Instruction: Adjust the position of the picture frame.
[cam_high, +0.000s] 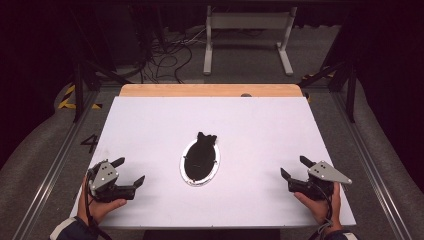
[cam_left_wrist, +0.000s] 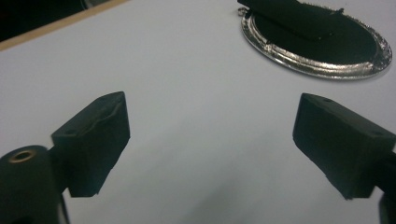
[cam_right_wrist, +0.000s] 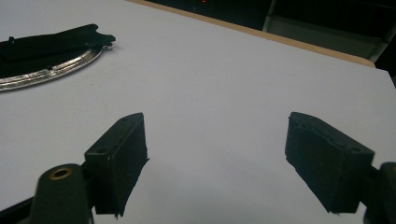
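An oval silver-rimmed tray (cam_high: 184, 176) lies in the middle of the white table (cam_high: 260, 130), with a black object (cam_high: 202, 148) lying on it and sticking out past its far end. In the left gripper view the tray (cam_left_wrist: 327, 69) sits at the top right, the black object (cam_left_wrist: 294, 16) across it. The right gripper view has the tray (cam_right_wrist: 51, 72) at the upper left under the black object (cam_right_wrist: 51, 42). My left gripper (cam_high: 129, 172) rests open near the front left, empty. My right gripper (cam_high: 296, 167) stands open at the front right, empty.
A wooden strip (cam_high: 210, 90) runs along the table's far edge. Behind it, on the floor, stand a white metal frame (cam_high: 247, 30) and loose cables (cam_high: 165, 55). Metal rails (cam_high: 55, 165) flank the table on both sides.
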